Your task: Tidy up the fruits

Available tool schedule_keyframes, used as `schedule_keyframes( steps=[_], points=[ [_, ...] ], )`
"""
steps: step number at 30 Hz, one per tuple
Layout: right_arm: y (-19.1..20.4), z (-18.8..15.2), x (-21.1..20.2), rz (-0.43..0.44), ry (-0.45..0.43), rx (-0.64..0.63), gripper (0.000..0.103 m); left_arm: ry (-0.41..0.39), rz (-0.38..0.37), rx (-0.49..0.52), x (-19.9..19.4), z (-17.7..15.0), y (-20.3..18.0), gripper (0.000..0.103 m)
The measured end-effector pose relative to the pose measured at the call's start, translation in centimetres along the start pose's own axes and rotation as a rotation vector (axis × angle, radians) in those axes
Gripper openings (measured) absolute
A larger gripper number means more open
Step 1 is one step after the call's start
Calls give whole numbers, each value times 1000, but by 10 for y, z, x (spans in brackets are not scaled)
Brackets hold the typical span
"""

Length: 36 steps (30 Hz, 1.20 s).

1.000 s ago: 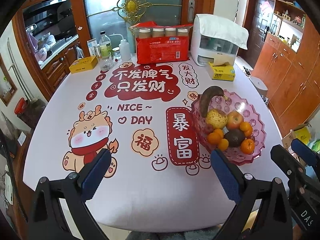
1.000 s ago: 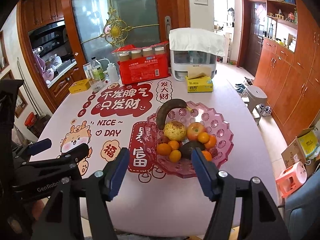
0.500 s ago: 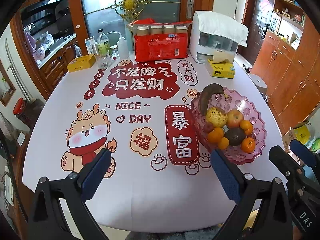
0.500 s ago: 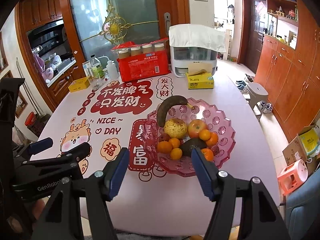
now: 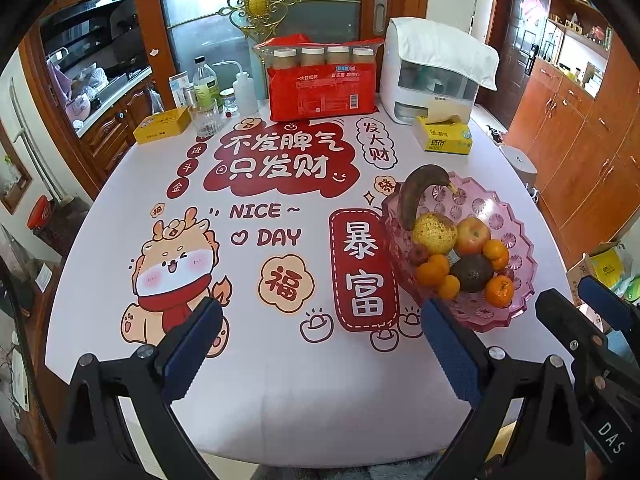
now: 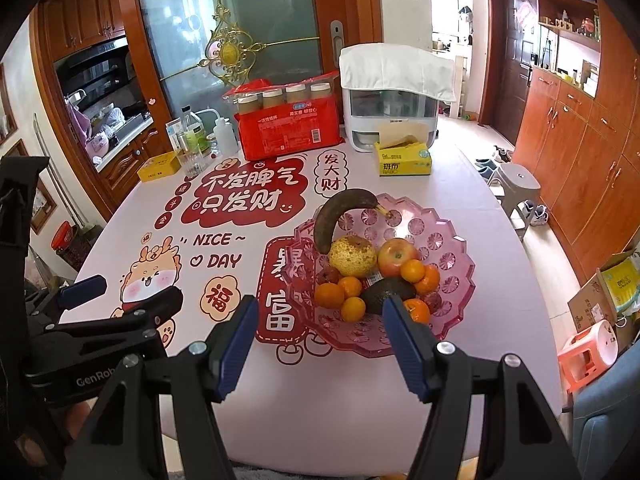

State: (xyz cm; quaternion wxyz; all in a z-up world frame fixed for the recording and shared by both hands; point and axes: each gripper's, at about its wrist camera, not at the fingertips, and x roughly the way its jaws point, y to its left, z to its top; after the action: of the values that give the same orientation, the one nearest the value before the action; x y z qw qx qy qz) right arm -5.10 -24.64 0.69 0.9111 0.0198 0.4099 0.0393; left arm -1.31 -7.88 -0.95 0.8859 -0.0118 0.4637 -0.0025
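A pink glass fruit bowl (image 5: 516,240) (image 6: 452,232) stands on the right side of the table. It holds a dark banana (image 5: 416,192) (image 6: 340,212), a yellow pear (image 5: 434,232) (image 6: 352,256), a red apple (image 5: 472,234) (image 6: 396,256), an avocado (image 5: 472,272) (image 6: 388,292) and several oranges (image 5: 432,268) (image 6: 330,294). My left gripper (image 5: 320,328) is open and empty above the table's near edge, left of the bowl. My right gripper (image 6: 320,328) is open and empty, just short of the bowl's near rim; it also shows in the left wrist view (image 5: 580,304).
At the table's far side stand a red pack of cups (image 5: 320,80), a white appliance under a cloth (image 5: 432,68), a yellow tissue box (image 5: 444,136), bottles and a glass (image 5: 206,96) and a small yellow box (image 5: 160,128). A stool (image 6: 516,184) stands right of the table.
Both grippers have moved slightly forward toward the table. Both stay open and empty; the fruit has not moved.
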Motion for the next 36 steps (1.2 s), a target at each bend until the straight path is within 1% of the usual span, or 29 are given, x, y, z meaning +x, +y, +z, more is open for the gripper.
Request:
schedule_keyframes(
  steps=[29,36],
  points=[
    [-3,2,2,3,6,0,65,0,5,2,5,0,-6,99],
    [-1,-4,5,17,6,-13,65,3,3,6,6,-1,-8,99]
  ],
)
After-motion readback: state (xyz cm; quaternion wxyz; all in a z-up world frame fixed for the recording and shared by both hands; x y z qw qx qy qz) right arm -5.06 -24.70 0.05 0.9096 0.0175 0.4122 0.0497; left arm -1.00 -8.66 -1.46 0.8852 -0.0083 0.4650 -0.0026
